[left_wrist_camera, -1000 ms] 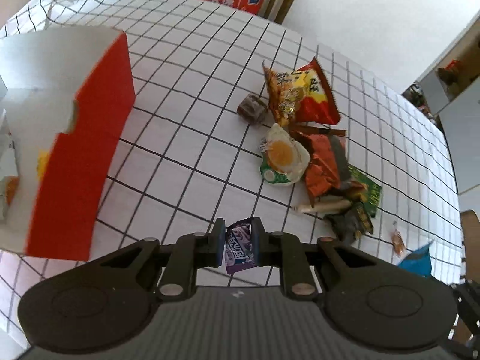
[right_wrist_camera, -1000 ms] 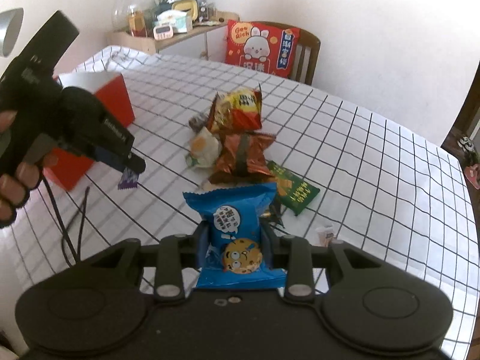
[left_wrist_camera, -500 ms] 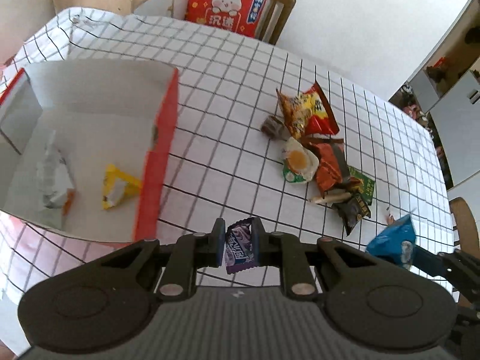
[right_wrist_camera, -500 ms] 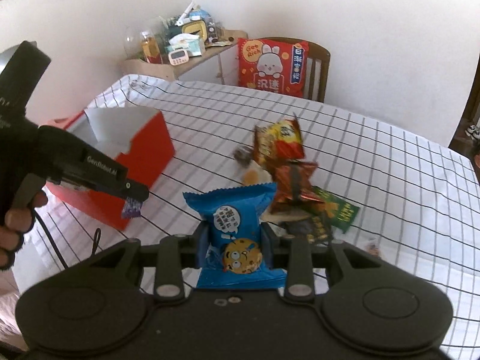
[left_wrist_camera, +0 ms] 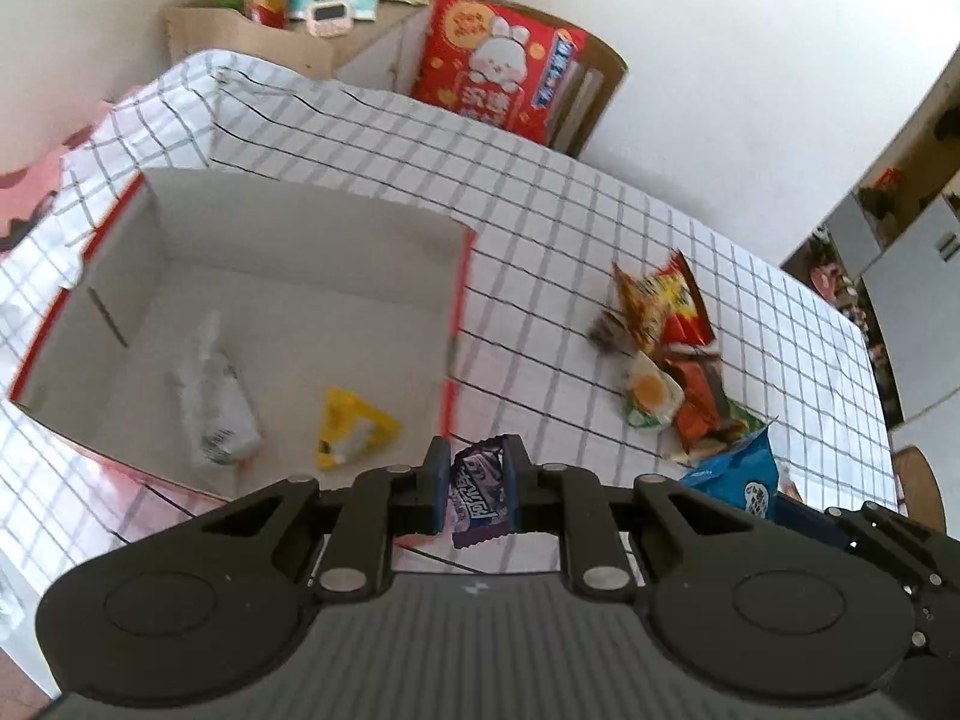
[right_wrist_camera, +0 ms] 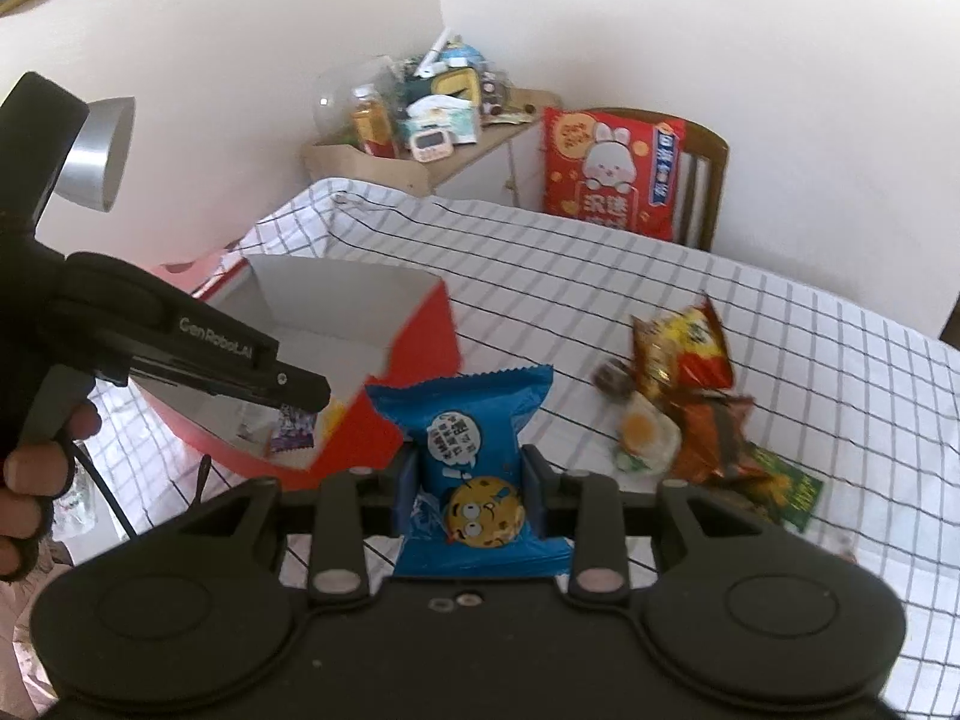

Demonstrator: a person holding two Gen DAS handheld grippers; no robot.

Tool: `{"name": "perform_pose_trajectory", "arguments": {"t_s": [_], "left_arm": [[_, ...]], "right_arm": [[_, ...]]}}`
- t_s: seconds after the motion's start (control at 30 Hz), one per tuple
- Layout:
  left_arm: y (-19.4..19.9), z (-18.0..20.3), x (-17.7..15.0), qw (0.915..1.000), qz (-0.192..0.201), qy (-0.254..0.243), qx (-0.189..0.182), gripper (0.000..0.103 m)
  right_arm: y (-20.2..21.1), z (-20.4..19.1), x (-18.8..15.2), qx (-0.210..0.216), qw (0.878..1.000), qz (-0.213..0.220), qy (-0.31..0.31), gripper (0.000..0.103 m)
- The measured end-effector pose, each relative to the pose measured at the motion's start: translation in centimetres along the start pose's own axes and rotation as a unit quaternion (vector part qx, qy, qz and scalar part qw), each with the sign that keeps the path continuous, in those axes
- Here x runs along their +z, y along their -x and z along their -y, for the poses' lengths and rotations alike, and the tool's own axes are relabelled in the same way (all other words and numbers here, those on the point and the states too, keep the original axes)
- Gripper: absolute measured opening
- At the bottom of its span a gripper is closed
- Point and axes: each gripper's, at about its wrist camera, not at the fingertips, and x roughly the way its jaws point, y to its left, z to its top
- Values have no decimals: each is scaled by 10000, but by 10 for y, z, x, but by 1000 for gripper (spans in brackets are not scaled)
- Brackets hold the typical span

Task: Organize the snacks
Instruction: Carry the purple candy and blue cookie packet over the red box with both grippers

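My left gripper (left_wrist_camera: 477, 483) is shut on a small purple candy wrapper (left_wrist_camera: 478, 495) and hangs by the near right corner of the open red box (left_wrist_camera: 459, 300). Inside the box lie a white packet (left_wrist_camera: 213, 399) and a yellow triangular packet (left_wrist_camera: 348, 429). My right gripper (right_wrist_camera: 471, 489) is shut on a blue cookie packet (right_wrist_camera: 471, 456), held above the table to the right of the red box (right_wrist_camera: 420, 348). The right wrist view also shows the left gripper (right_wrist_camera: 300, 399) with the purple candy wrapper (right_wrist_camera: 292, 429) over the box's near edge.
A pile of loose snacks (left_wrist_camera: 666, 348) lies on the checked tablecloth (left_wrist_camera: 540, 210) right of the box: an orange-red chip bag (right_wrist_camera: 681, 348), an egg-print packet (right_wrist_camera: 645, 435), a green packet (right_wrist_camera: 786, 489). A chair with a red cushion (right_wrist_camera: 612, 171) and a cluttered shelf (right_wrist_camera: 420, 126) stand behind.
Both grippers have risen and travelled left toward the red box, each keeping its snack. The box's inside has come into view, and the snack pile has slid to the right.
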Motion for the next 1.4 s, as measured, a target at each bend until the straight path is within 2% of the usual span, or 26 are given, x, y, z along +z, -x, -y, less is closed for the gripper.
{"name": "perform_pose_trajectory", "arguments": {"t_s": [0.27, 0.6, 1.13, 1.4], "left_arm": [[9, -43, 16, 9995, 190, 115, 205, 17], [3, -96, 32, 9975, 212, 233, 630, 17], [-46, -165, 51, 9902, -166, 338, 1348, 17], [-68, -178, 47, 9888, -318, 368, 1412, 18]], "right_arm": [[-31, -44, 24, 128, 9998, -13, 131, 34], [-78, -82, 42, 188, 9991, -201, 309, 34], [-161, -130, 53, 338, 9953, -716, 565, 34], [-195, -141, 46, 260, 9922, -1037, 639, 34]]}}
